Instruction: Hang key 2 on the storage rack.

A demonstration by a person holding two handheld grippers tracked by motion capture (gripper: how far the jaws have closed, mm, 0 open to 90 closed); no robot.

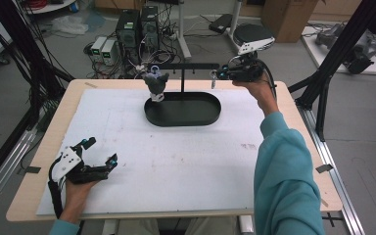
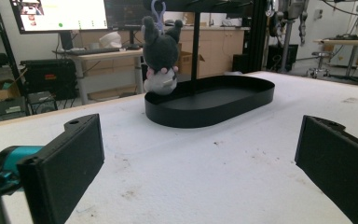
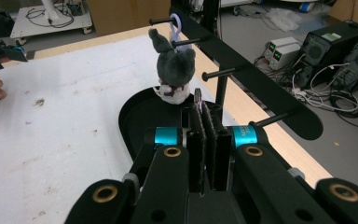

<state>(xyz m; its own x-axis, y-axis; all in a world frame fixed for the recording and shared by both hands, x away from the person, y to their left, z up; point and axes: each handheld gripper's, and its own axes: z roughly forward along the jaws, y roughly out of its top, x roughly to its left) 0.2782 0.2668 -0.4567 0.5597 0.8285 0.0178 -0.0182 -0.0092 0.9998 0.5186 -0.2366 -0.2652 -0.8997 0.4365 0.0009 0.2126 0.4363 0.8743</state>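
Plush toy hanging beyond right gripper fingers clenched on ring, left gripper spread.

— What carries everything here?

— A light wooden table, and over most of its top lies a white mat, stained with small dark marks.

— And directly on the mat?

— A black oval tray, toward twelve o'clock from the mat's middle. It is shallow, with a low rim, and a black post rises from it.

— Anything at the near edge?

— At about eight o'clock a person's left hand rests at the mat's corner.
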